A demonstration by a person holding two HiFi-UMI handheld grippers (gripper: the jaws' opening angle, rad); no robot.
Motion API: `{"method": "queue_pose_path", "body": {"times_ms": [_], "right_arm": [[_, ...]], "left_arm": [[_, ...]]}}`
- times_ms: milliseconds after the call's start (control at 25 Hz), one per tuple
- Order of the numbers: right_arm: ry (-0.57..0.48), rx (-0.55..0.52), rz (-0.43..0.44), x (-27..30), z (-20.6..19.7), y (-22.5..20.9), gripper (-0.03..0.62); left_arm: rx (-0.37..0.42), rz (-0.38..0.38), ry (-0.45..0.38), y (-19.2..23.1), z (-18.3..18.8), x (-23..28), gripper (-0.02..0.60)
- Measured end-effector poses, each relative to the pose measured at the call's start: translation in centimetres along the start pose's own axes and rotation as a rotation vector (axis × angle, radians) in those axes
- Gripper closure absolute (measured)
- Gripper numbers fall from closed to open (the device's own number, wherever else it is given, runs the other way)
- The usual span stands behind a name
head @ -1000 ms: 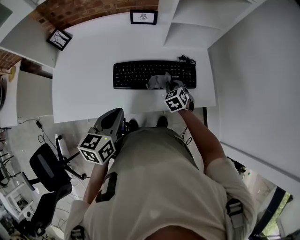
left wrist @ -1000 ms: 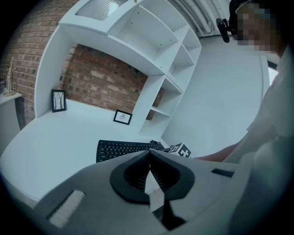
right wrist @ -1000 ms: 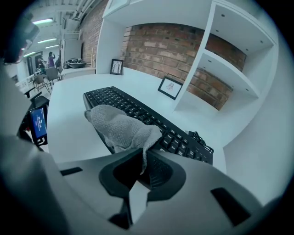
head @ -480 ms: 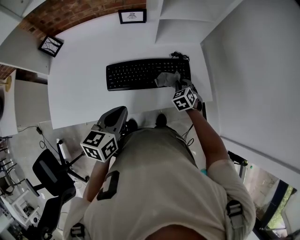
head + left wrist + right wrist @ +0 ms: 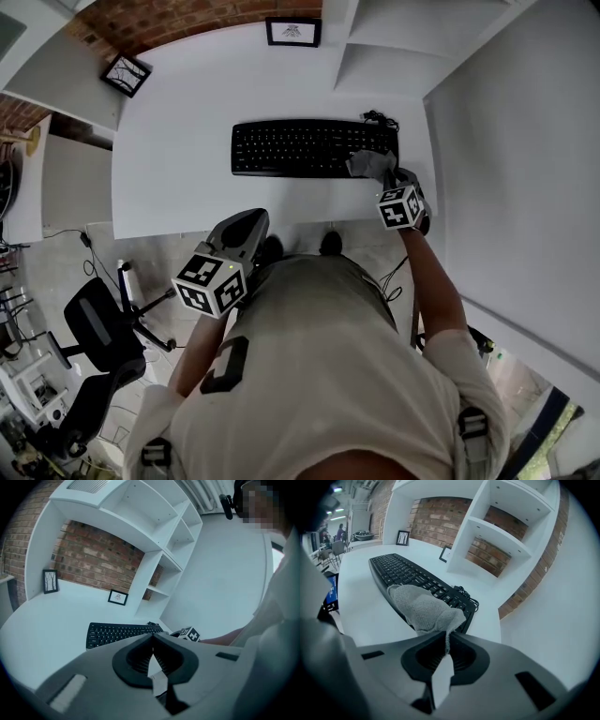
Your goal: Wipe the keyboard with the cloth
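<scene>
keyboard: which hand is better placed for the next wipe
Right. The right tool is shut on the cloth lying on the keyboard; the left tool is shut, empty and away from it.

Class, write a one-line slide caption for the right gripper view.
Right tool pinching a grey cloth that lies on the near end of a black keyboard.

White desk [image 5: 178, 178]; left framed picture [image 5: 125, 75], centre framed picture [image 5: 293, 31] at back; office chair [image 5: 94, 328] on floor
</scene>
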State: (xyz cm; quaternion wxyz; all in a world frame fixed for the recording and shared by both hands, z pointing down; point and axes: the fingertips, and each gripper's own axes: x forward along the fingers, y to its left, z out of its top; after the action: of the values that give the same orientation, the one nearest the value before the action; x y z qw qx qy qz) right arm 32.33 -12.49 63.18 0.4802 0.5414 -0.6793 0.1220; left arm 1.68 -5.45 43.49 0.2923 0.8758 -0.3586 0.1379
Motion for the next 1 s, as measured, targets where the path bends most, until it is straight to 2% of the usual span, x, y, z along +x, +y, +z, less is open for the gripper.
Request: {"method": "queue_pose_path", "body": {"times_ms": [240,440,600,760,1000], "right_arm": [[0.023,0.016,-0.039,-0.1,-1.3,-1.3,0.579],[0.097,0.083,-0.064,-0.3,-4.2,-3.3,0.579],[0.063,0.132,-0.056,-1.6,-3.8,-3.8,0.579],[-0.082,0.181,0.010,-2.6,1.0,-2.3,0.579],[-0.321,0.126,0.174,-5.0,13.1,3.1,0.579]], "left_arm": [[-0.010,0.018,-0.015,0.4,-0.1,-0.5,0.577],[-0.023,0.031,-0.028,1.0,0.0,-0.9,0.577],[-0.032,0.074,-0.050,2.7,0.5,-1.9,0.577],[-0.040,0.128,-0.076,5.3,1.1,-3.3,0.577],[-0.063,0.152,-0.098,6.4,0.9,-4.8,0.577]]}}
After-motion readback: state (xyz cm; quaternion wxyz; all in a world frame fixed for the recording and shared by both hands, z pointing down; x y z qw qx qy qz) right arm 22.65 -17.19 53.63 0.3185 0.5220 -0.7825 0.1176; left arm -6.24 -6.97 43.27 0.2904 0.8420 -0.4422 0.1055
